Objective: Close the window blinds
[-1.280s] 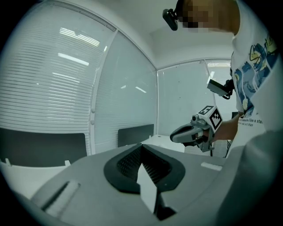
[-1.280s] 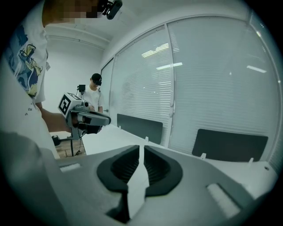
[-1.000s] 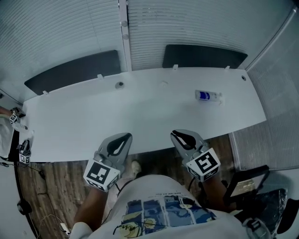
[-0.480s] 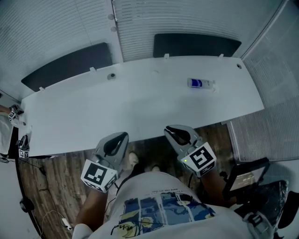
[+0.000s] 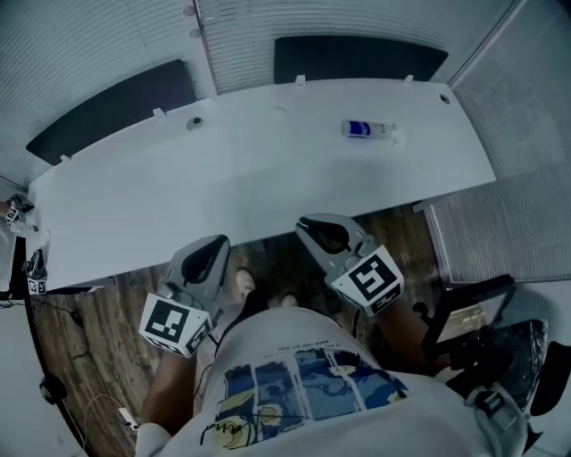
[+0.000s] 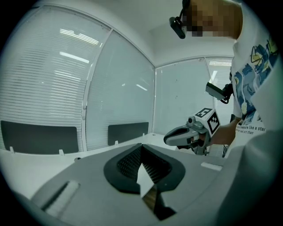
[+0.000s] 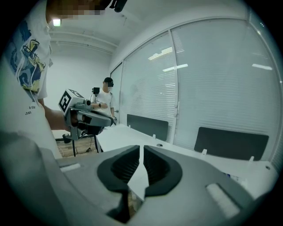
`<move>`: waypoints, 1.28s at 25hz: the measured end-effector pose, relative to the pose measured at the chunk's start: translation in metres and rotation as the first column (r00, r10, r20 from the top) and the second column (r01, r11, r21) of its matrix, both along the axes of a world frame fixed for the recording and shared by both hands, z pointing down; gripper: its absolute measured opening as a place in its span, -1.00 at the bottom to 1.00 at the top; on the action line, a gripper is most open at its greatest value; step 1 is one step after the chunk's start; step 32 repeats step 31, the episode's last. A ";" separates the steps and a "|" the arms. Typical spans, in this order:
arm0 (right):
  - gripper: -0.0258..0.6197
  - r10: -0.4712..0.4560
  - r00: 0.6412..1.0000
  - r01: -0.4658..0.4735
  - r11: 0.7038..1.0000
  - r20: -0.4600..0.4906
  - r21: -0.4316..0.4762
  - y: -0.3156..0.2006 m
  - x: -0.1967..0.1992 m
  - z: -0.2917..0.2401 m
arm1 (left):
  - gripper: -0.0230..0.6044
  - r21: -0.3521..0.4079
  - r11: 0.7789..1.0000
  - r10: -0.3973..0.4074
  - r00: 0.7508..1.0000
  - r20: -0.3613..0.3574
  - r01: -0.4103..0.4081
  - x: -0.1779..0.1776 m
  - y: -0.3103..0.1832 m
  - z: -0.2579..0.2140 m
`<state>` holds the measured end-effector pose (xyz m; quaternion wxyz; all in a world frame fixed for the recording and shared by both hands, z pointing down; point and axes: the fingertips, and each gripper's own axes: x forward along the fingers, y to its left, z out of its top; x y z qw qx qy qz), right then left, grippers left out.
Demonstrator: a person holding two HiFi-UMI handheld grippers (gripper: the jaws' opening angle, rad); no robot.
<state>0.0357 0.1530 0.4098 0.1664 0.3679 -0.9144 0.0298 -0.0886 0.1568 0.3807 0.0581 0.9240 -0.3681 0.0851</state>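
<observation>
White slatted blinds (image 5: 294, 22) cover the windows behind a long white desk (image 5: 223, 178); they also show in the left gripper view (image 6: 44, 75) and the right gripper view (image 7: 212, 79). My left gripper (image 5: 214, 247) is held low in front of the desk's near edge, over the wooden floor, jaws shut with nothing in them (image 6: 140, 152). My right gripper (image 5: 312, 226) is beside it, also shut and holding nothing (image 7: 141, 154). Each gripper shows in the other's view: the right gripper (image 6: 188, 134) and the left gripper (image 7: 86, 117). Both are far from the blinds.
Two dark panels (image 5: 357, 55) stand at the desk's back edge. A small white and blue bottle (image 5: 368, 130) lies on the desk at the right. Another person (image 7: 106, 95) stands far off. A stand with a screen (image 5: 464, 317) is at my right.
The desk has slid up and away in the head view. Both grippers have come back from the desk's edge and now hang over the floor. Jaws unchanged.
</observation>
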 end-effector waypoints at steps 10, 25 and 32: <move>-0.83 -0.011 1.000 0.011 1.000 -0.011 -0.018 0.008 0.000 0.007 | -0.92 -0.032 0.999 -0.001 1.000 0.007 0.001 0.005 0.009 0.009; -0.83 -0.007 1.000 0.005 0.999 -0.029 -0.041 0.000 -0.009 0.008 | -0.92 -0.057 0.998 0.000 1.000 0.017 0.001 -0.002 -0.001 0.010; -0.83 -0.024 0.999 0.022 0.999 -0.038 -0.049 -0.029 -0.030 0.010 | -0.92 -0.066 0.998 -0.006 1.000 0.019 0.007 -0.021 -0.029 0.013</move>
